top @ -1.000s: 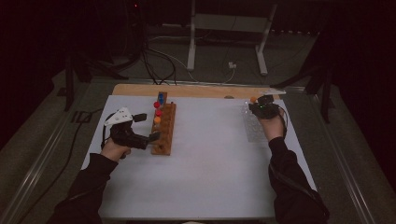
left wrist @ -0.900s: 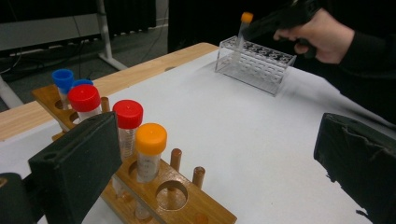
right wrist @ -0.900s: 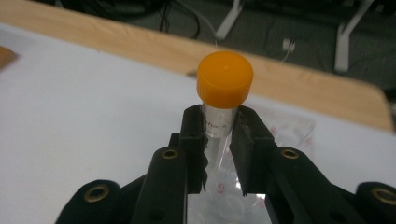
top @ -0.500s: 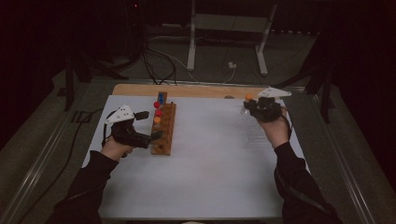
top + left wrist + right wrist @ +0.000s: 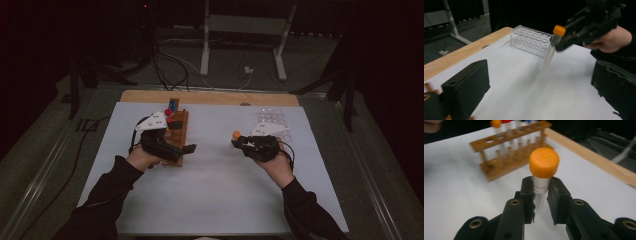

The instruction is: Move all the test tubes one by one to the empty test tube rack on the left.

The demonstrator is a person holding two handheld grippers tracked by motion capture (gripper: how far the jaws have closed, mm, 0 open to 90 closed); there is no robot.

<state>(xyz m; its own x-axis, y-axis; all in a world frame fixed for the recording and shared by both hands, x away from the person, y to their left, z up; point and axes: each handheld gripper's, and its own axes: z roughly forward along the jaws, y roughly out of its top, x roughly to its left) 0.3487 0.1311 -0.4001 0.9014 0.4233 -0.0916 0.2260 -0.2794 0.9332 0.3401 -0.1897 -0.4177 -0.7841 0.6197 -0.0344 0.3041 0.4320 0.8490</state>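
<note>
Landmark: wooden rack (image 5: pixel 178 137), left of centre on the white mat (image 5: pixel 215 190). Left gripper (image 5: pixel 176 150) right at the rack, jaws lying across its near end; spread wide in the left gripper view, nothing between them, so open and not clamping. Whether a jaw touches the wood: can't tell. Red cap (image 5: pixel 168 112) and blue cap (image 5: pixel 172 105) at the rack's far end; near holes look empty in the right gripper view. Right of the rack, well apart: right gripper (image 5: pixel 241 143) up off the mat, jaws nearly closed, clamped on a clear tube (image 5: pixel 540 192) just under its orange cap (image 5: pixel 544 162). Tube long axis roughly upright, cap on top, body hanging below the pads, slightly tilted in the left gripper view. Farther right and back from the rack: clear plastic rack (image 5: pixel 272 117), grid of empty cells. Key relation: rack lies to the tube's left across open mat, its row of holes running near to far, tube axis already about in line with the hole axes. Right hand has the tube, left hand nearer the rack, so likely split: left steadies the rack, right carries the tube across and lowers it straight into a free hole. Risk, judged: grip sits high near the cap, so the bottom end may swing and clip the top rail unless lined up first.
</note>
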